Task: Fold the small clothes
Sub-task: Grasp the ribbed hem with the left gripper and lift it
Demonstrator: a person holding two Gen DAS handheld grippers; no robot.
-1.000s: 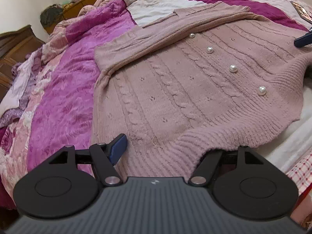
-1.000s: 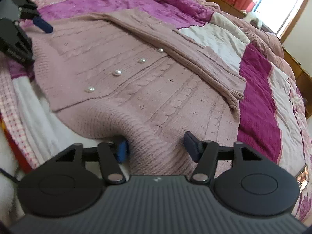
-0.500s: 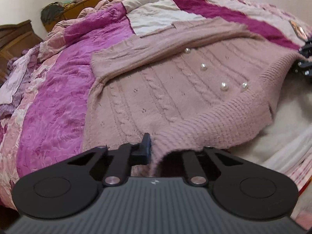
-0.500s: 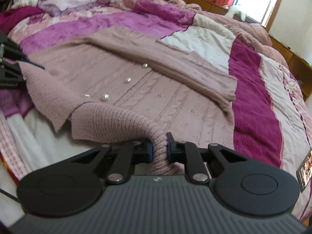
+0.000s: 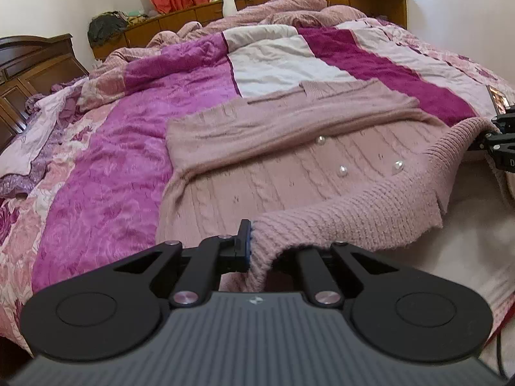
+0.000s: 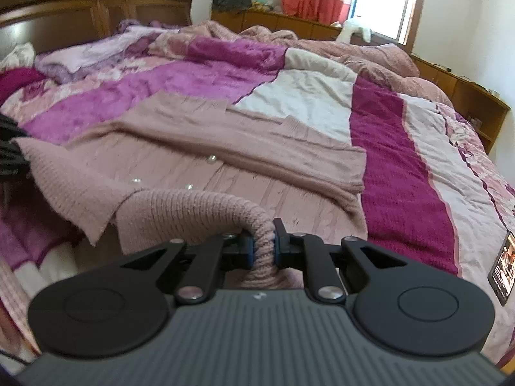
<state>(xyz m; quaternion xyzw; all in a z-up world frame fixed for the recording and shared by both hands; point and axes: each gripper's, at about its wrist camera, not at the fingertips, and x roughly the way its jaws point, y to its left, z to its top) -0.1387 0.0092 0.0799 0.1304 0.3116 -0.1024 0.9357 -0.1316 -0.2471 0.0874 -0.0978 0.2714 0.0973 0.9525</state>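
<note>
A dusty-pink cable-knit cardigan (image 5: pixel 289 173) with pearl buttons (image 5: pixel 342 171) lies front-up on the bed, its sleeves folded across the chest. My left gripper (image 5: pixel 254 241) is shut on the left corner of the ribbed bottom hem, which rises off the bed. My right gripper (image 6: pixel 264 241) is shut on the hem's other corner, the knit bunched between its blue pads. Between the two grips the hem (image 6: pixel 180 202) arches up over the cardigan (image 6: pixel 257 177). Each gripper shows at the edge of the other's view: the right gripper (image 5: pixel 499 141) and the left gripper (image 6: pixel 9 148).
A pink, magenta and white patchwork quilt (image 5: pixel 112 167) covers the bed. A phone (image 6: pixel 503 265) lies near the quilt's right edge. A dark wooden headboard (image 6: pixel 80 9) stands on the left, low wooden cabinets (image 5: pixel 354 0) run along the far wall, and crumpled bedding is heaped beyond.
Both grippers went from open around the hem to shut on it. They then rose, lifting the hem's corners off the bed and tilting both views up toward the far wall.
</note>
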